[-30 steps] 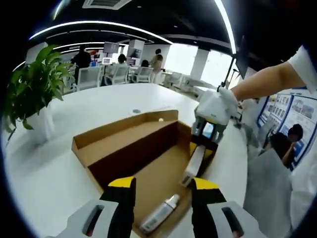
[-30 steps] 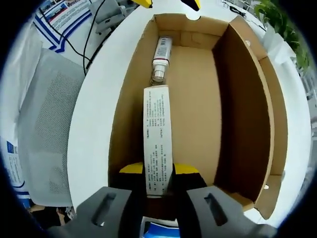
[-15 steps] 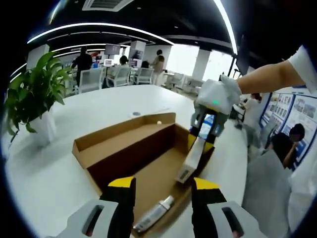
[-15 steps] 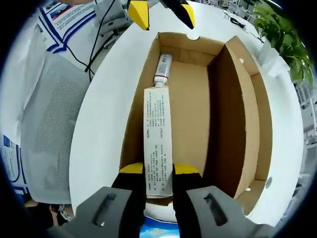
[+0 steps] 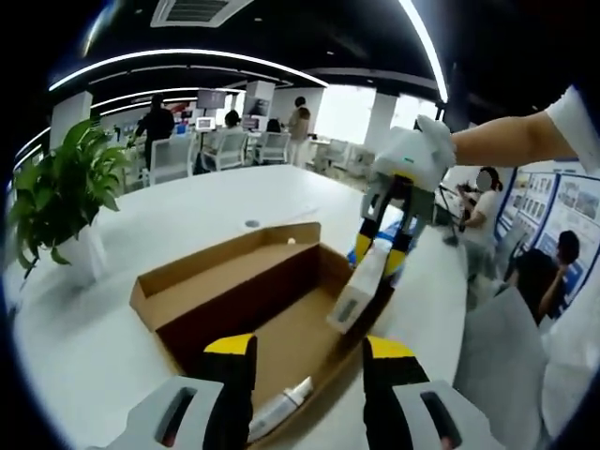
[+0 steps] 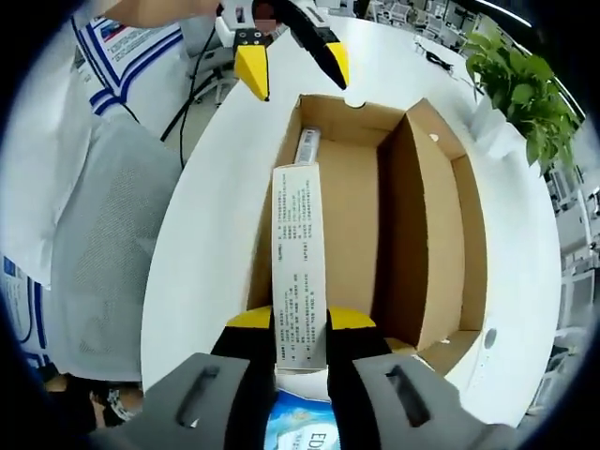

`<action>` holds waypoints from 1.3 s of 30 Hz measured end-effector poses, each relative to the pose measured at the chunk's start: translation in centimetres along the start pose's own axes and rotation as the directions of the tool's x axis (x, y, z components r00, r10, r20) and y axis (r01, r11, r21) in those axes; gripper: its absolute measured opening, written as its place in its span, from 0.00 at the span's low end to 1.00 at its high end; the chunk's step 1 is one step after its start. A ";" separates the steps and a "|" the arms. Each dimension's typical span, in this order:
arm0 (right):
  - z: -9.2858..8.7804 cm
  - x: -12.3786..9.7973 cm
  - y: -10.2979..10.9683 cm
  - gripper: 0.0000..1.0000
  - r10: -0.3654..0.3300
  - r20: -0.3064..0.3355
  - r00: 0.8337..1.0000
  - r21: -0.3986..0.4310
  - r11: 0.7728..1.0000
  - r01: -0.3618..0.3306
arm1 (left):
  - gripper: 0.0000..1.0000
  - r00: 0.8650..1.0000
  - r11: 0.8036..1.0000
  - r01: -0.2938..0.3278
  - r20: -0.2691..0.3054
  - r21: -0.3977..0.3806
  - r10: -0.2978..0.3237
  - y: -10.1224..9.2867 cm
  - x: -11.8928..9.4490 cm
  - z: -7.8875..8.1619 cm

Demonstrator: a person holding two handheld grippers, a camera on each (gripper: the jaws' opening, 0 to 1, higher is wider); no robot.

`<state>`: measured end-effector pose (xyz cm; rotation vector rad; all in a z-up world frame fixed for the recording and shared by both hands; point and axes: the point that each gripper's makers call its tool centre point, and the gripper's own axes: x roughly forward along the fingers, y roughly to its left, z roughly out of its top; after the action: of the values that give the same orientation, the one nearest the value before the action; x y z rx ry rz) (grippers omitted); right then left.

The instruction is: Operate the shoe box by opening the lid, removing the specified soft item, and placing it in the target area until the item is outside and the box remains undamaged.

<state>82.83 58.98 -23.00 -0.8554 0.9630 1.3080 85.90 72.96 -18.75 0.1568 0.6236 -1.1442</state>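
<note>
The open cardboard shoe box (image 5: 234, 291) (image 6: 431, 234) lies on the white table, its lid folded back alongside. My right gripper (image 6: 300, 328) (image 5: 386, 246) is shut on a long white carton with printed text (image 6: 298, 272) (image 5: 359, 289), holding it above the box. A white tube with a silver cap (image 5: 277, 411) (image 6: 307, 145) lies on the box floor at the near end. My left gripper (image 5: 305, 349) (image 6: 292, 70) is open with nothing between its yellow-tipped fingers, hovering over the tube end of the box.
A potted green plant (image 5: 56, 202) (image 6: 516, 94) stands on the white table (image 5: 216, 197) beside the box. A grey mesh chair (image 6: 103, 262) sits off the table edge. People and chairs are in the background office.
My right gripper has lifted the white carton up out of the box. The left gripper has risen slightly and stays open.
</note>
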 end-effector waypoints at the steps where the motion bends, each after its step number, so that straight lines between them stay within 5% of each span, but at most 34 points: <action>1: -0.1 -0.4 0.0 0.17 -0.004 0.004 1.000 0.001 1.000 0.004 | 0.46 1.000 1.000 -0.002 0.000 0.001 0.002 -0.3 0.0 0.2; 15: -4.8 -6.2 1.4 0.17 -0.077 0.011 0.997 -0.001 0.997 0.077 | 0.46 1.000 0.999 0.007 -0.005 0.031 -0.007 -4.9 2.8 2.1; 29: -14.9 -10.7 2.0 0.17 -0.127 -0.012 0.992 0.046 0.991 0.128 | 0.46 1.000 0.999 0.001 -0.021 0.051 0.001 -9.5 7.4 4.4; 39: -20.6 -11.9 2.3 0.17 -0.130 -0.024 0.991 0.079 0.988 0.132 | 0.46 0.999 0.998 0.014 -0.039 0.063 -0.012 -11.4 10.3 6.4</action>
<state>78.63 35.65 -19.73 -0.8552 0.9516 1.1435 81.01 57.14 -16.83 0.2295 0.6242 -1.1760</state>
